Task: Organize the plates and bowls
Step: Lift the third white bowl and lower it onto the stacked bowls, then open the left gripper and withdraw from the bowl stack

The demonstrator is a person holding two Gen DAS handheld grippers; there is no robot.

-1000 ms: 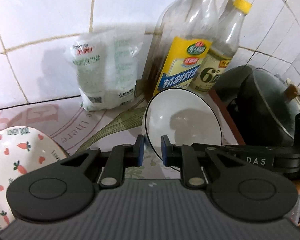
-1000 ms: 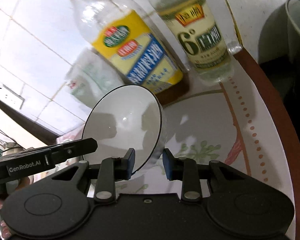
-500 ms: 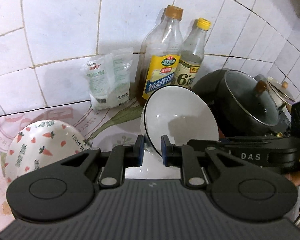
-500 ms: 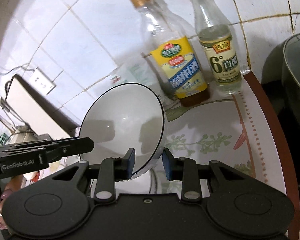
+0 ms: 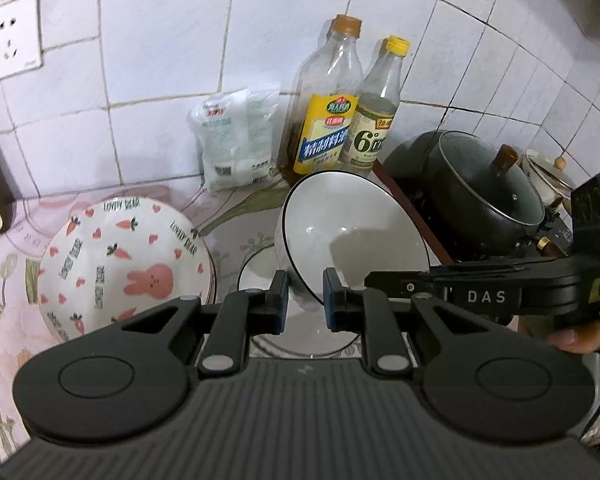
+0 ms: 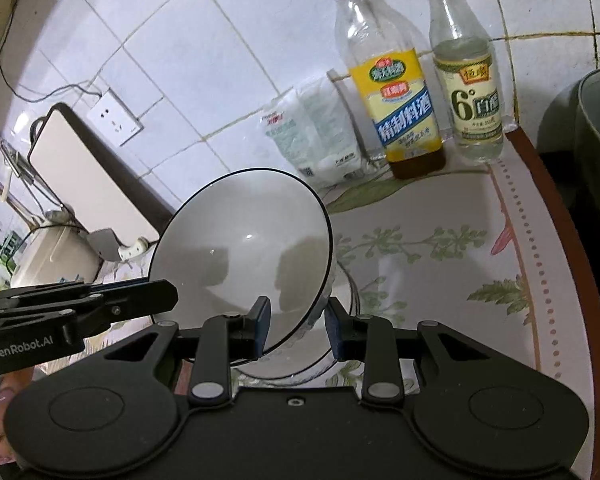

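A white bowl with a black rim (image 5: 352, 236) is tilted and held off the table by both grippers. My left gripper (image 5: 306, 300) is shut on its lower rim. My right gripper (image 6: 296, 328) is shut on the same bowl (image 6: 240, 240) from the other side. Under it a second white black-rimmed bowl (image 5: 260, 276) sits on the table, also seen in the right wrist view (image 6: 340, 344). A bowl with carrot and rabbit prints (image 5: 124, 264) stands tilted at the left.
Two bottles (image 5: 328, 112) (image 5: 374, 120) and a white bag (image 5: 236, 140) stand against the tiled wall. A black lidded pot (image 5: 484, 200) sits at the right. A wall socket (image 6: 114, 120) and a beige appliance (image 6: 88, 176) are at the left.
Both grippers have pulled back and up from the wall with the white bowl held between them. The carrot bowl and the second white bowl have come into view.
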